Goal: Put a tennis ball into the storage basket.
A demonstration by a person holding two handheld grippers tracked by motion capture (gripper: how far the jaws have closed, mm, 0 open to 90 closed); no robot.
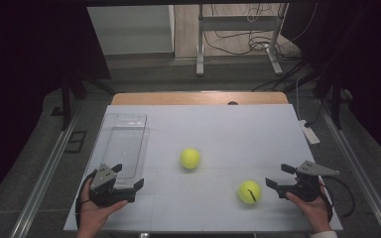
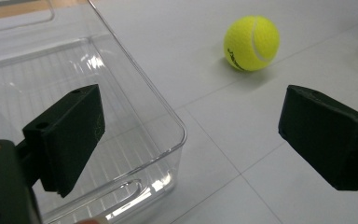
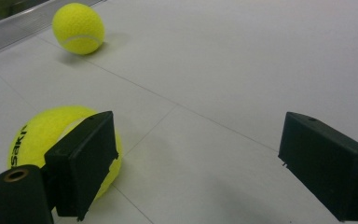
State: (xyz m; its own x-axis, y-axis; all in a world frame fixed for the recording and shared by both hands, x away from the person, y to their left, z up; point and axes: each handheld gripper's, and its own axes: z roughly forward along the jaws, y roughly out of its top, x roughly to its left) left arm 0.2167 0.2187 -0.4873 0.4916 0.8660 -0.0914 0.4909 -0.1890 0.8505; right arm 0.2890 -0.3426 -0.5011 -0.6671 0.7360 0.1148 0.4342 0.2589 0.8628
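Two yellow tennis balls lie on the white table. One ball (image 1: 190, 158) (image 2: 251, 43) (image 3: 78, 28) rests near the middle. The other ball (image 1: 249, 192) (image 3: 37, 133) lies at the front right, just left of my right gripper (image 1: 279, 176) (image 3: 196, 140), which is open; its left jaw stands in front of that ball and nothing is between the jaws. A clear plastic bin (image 1: 125, 144) (image 2: 121, 79) stands at the left, holding nothing. My left gripper (image 1: 128, 176) (image 2: 191, 116) is open at the bin's near corner, one jaw over the bin, the other over the table.
A white oblong device (image 1: 310, 133) lies at the table's right edge. A wooden strip (image 1: 198, 97) runs along the far edge. Beyond it are a metal stand (image 1: 238, 29) and loose cables on the floor. A person's hands hold both grippers at the front edge.
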